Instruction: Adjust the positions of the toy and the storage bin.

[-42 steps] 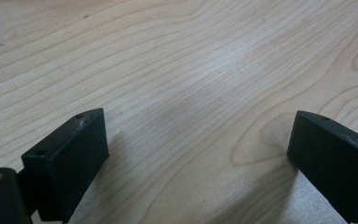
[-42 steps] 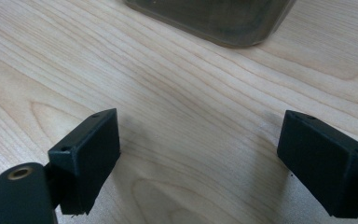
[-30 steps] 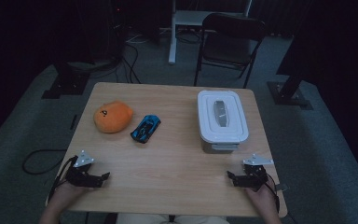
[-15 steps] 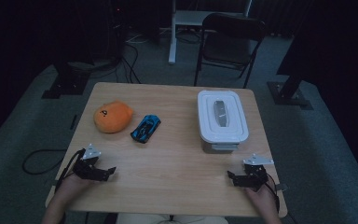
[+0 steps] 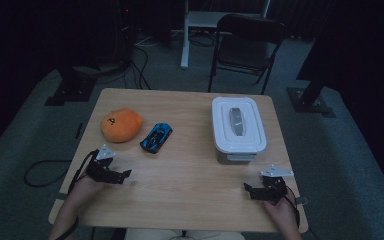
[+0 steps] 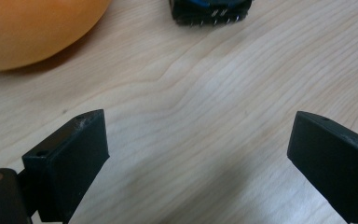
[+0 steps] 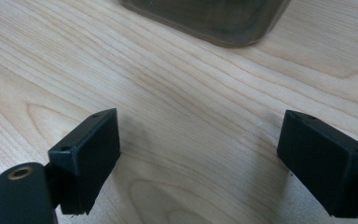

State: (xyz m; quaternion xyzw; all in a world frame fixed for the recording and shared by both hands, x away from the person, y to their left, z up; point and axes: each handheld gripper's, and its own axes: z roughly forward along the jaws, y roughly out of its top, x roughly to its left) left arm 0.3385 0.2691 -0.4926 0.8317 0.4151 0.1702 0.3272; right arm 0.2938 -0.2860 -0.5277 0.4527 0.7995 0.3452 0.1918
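A wooden table (image 5: 190, 165) is being viewed from above, with a dark room, a folding chair (image 5: 245, 37) and cables on the floor behind it. Largest of the things on it, a white lidded storage box (image 5: 237, 127) is being borne at the right, its lid closed. At the left an orange plush toy (image 5: 121, 125) is lying, and just beside it, apart from it, a blue toy car (image 5: 156, 137) is being shown slantwise.

The left gripper (image 5: 116, 176) is being held low over the near left part of the table, its jaws spread wide with nothing between them. In the left gripper view the orange plush (image 6: 37, 28) is being seen ahead to the left and the car's rear end (image 6: 210, 10) ahead near the middle, bare wood lying between jaws and both. The right gripper (image 5: 251, 192) is being held near the near right edge, its jaws likewise wide apart and empty; in the right gripper view the box's near wall (image 7: 205, 18) is being seen ahead.

The step in hand is judged to be an approach: the left gripper is being aimed toward the toy car and plush, nothing yet grasped. The next move is judged to call for carrying the spread jaws forward until they straddle the car's narrow body, then closing. The box lid would seem to need lifting by the right gripper if anything is to be put inside.
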